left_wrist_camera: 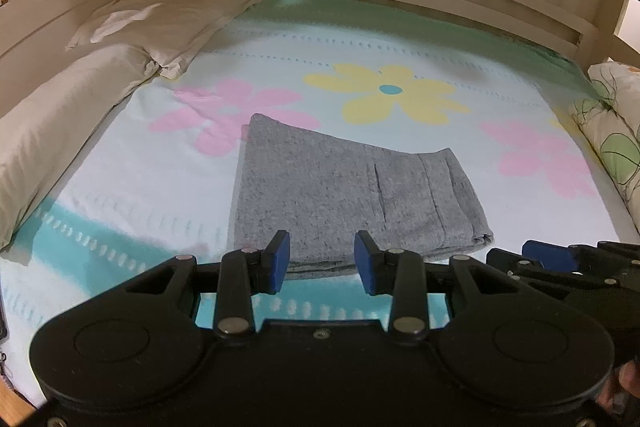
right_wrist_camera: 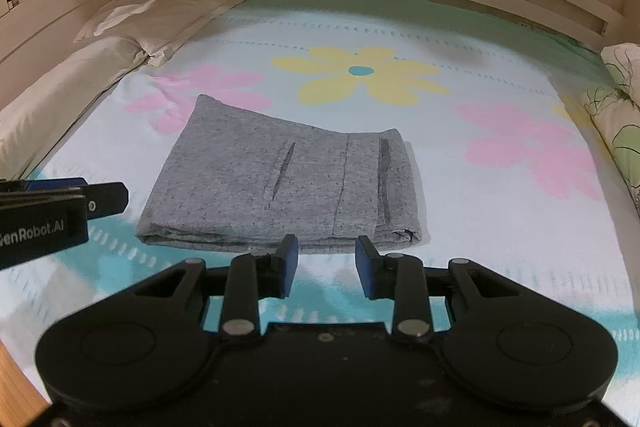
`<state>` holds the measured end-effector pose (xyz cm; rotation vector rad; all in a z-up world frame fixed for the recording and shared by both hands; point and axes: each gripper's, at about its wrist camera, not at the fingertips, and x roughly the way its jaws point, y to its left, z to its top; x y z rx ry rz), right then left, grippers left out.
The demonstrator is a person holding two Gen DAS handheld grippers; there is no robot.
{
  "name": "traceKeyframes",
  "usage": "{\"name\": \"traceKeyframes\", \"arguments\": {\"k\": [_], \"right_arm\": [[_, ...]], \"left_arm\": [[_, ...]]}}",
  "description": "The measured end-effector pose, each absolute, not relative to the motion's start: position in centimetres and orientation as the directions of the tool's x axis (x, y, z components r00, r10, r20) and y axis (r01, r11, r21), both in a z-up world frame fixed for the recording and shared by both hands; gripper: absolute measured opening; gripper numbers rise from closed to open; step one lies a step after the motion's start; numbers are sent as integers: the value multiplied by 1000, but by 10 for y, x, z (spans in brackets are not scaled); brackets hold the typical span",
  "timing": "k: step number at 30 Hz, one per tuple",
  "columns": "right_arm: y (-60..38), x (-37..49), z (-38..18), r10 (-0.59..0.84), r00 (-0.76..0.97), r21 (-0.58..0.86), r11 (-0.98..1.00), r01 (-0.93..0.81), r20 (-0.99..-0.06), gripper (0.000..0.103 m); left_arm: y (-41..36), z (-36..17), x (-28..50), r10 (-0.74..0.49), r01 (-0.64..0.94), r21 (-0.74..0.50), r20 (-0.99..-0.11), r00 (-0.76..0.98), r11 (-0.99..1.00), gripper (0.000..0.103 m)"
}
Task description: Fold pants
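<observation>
Grey pants (right_wrist_camera: 280,183), one bundle, already folded into a compact stack, lie on the flowered sheet (right_wrist_camera: 500,227) mid-bed, long axis running left to right, thick folded edge nearest both tools. Left gripper (left_wrist_camera: 322,259) and right gripper (right_wrist_camera: 326,261) hover just short of that edge, jaws apart, holding nothing. Neither looks clearly nearer. Two pillows (left_wrist_camera: 160,15) sit at far left. Count: two grippers, one garment.

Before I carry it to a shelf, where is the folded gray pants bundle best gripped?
Grip the pants at the near stacked edge, coming in low from the front. The layers end together there, facing both open grippers, so one pinch likely holds them all.
</observation>
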<state>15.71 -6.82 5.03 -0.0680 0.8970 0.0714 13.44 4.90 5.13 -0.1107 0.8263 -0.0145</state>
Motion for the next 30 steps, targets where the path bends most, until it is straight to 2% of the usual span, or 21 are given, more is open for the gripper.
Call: {"name": "traceKeyframes", "arguments": {"k": [18,30], "right_arm": [[-71,159,48,47,614,-13,996,-92,-788,35],[-71,159,47,46,611,-13,996,-93,-790,35]], "left_arm": [[49,46,137,-73,-32,-122,-758,648,992,46],[42,47,134,-4,-46,-47,-744,668,998,47]]}}
